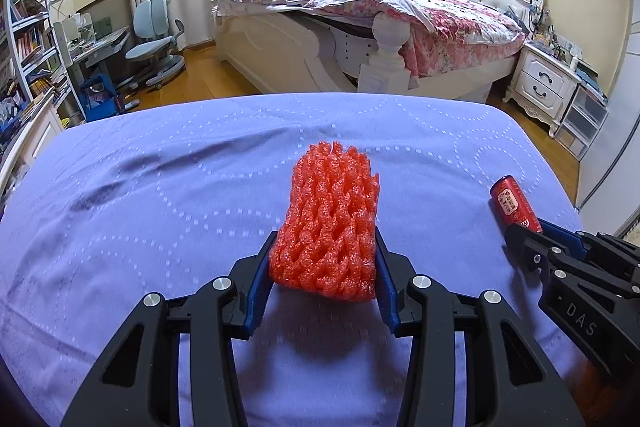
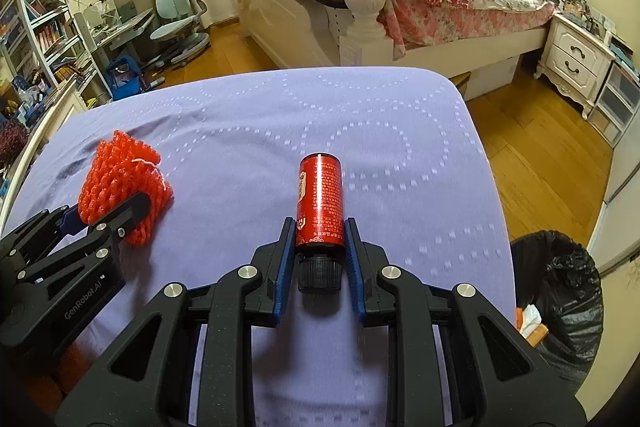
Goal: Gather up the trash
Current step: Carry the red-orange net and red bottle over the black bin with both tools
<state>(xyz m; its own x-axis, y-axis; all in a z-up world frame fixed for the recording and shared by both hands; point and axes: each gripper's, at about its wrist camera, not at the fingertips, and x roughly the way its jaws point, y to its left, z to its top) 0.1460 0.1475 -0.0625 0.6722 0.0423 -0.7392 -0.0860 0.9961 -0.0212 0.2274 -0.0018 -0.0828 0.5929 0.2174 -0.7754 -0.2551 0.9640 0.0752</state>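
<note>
Foam netting [image 1: 328,223], orange-red and ribbed, sits clamped between the blue pads of my left gripper [image 1: 324,259]; both pads press its near end, and the far end fans out over the purple bedspread [image 1: 160,211]. I take that bedspread as my landmark. The netting lies a little left of the spread's middle, seen from the right wrist view.

My right gripper [image 2: 320,243] holds a red bottle [image 2: 320,203], its jaws narrow and squeezed on the bottle's lower body. The bottle's black cap [image 2: 319,273] points back toward the camera and its base points away, and it lies roughly over the middle of the bedspread. I cannot tell whether the bottle touches the cloth or hangs just above it.

The two grippers are side by side over the spread, apart from each other.

Off the bedspread's right edge, low on the wooden floor, stands a bin lined with a black bag [image 2: 560,291], with some pale scraps inside. Beyond the bedspread's far edge is a white bed [image 1: 400,11] with a floral quilt.
</note>
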